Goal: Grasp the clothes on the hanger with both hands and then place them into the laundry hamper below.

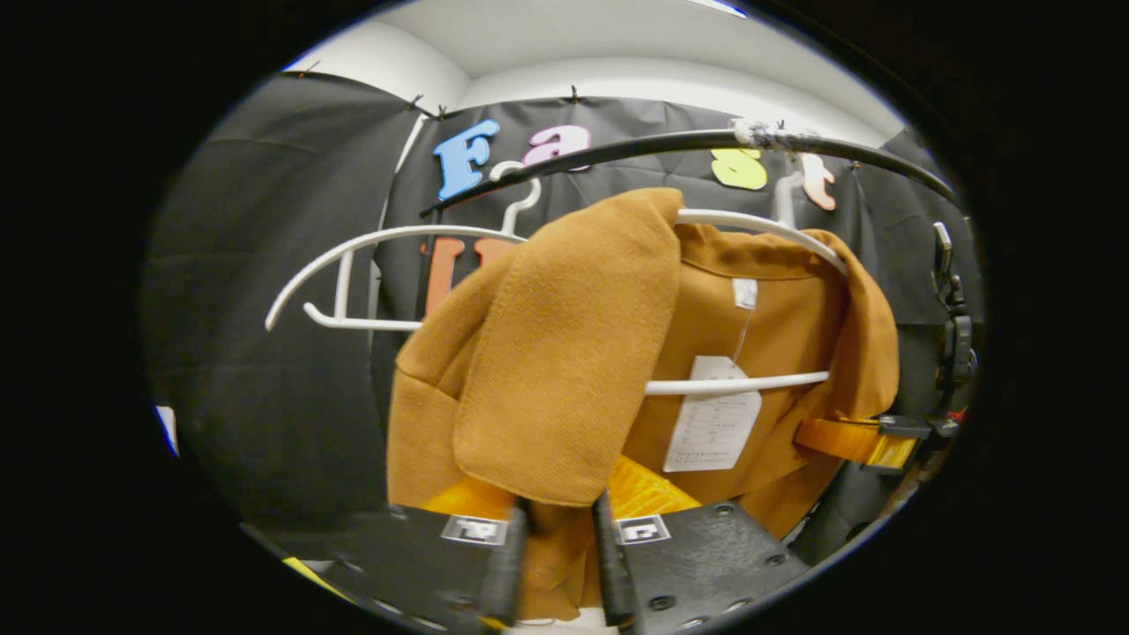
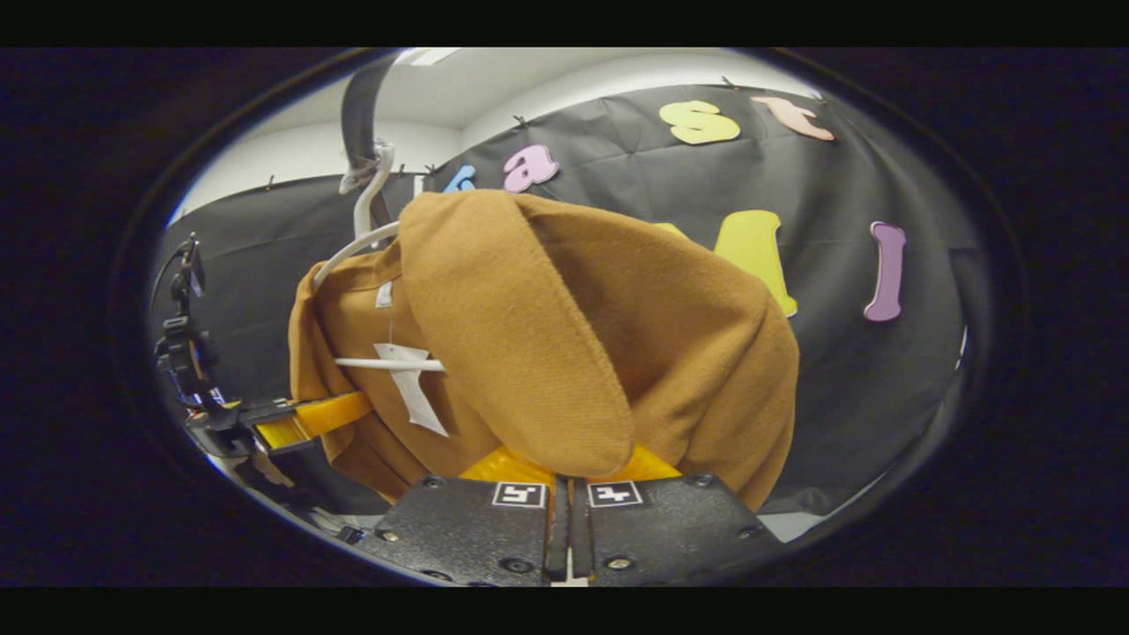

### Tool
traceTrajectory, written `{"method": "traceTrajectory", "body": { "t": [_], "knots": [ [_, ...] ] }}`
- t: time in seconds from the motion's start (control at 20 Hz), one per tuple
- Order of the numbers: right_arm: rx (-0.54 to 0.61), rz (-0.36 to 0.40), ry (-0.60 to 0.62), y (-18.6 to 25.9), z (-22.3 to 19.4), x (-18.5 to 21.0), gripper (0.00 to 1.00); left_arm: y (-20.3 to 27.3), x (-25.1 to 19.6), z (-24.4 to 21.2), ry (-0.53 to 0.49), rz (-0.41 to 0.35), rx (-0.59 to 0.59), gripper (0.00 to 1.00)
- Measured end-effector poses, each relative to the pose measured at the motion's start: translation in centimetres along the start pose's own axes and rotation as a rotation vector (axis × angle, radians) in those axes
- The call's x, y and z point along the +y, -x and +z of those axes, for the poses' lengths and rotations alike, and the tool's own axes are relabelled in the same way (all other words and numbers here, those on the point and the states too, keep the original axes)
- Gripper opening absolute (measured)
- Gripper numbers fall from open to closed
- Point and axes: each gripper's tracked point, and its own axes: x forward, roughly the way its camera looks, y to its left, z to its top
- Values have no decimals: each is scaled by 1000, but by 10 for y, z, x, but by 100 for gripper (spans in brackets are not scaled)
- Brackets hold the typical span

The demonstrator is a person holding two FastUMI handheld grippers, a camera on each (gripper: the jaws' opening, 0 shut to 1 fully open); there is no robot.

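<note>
A brown garment [image 1: 564, 353] hangs on a white hanger [image 1: 750, 225] from a black rail [image 1: 617, 150]. One side of it is folded up over the hanger's shoulder. My left gripper [image 1: 558, 564] is shut on the lower cloth, which runs down between its fingers. My right gripper [image 1: 833, 439] reaches the garment's far side from the right. In the right gripper view, the garment [image 2: 600, 353] bulges over my right gripper [image 2: 567, 520], whose fingers are pressed together on a fold. The left gripper [image 2: 344, 413] touches the cloth at the left, below the hanger [image 2: 353, 247].
An empty white hanger [image 1: 335, 273] hangs on the same rail to the left of the garment. A white paper tag [image 1: 714, 423] dangles inside the collar, also seen as the tag [image 2: 410, 384]. The rail [image 2: 357, 106] runs overhead. Black cloth walls stand behind.
</note>
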Motion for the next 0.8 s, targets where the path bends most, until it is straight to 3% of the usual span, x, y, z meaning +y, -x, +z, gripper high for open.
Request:
{"method": "traceTrajectory", "body": {
  "t": [0.05, 0.1, 0.15, 0.2, 0.3, 0.45, 0.65, 0.75, 0.8],
  "knots": [
    [5, 32, -9, 1, 1, 3, 4, 9, 8, 6, 2, 17, -2, 8],
    [5, 58, -11, -2, 1, 5, 3, 6, 0, 6, 15, -6, 8, 12],
    [9, 79, -10, 1, -1, 5, 3, 10, -3, 6, 18, -14, 10, 6],
    [16, 102, -10, 0, -3, 6, 3, 13, -2, 7, 7, -9, 3, 12],
    [24, 161, -43, 1, -4, 7, 4, 15, -1, 7, 3, -29, -3, 5],
    [46, 278, -97, 3, -3, 6, 4, 15, 2, 8, 25, -34, 4, 5],
    [22, 492, -252, 25, 16, 19, 4, 17, 12, 15, 38, -32, 15, 5],
    [12, 644, -355, 45, 29, 33, 4, 23, 13, 20, 46, -39, 16, 5],
    [-7, 688, -388, 53, 37, 37, 4, 27, 14, 23, 50, -45, 19, 0]
  ]
}}
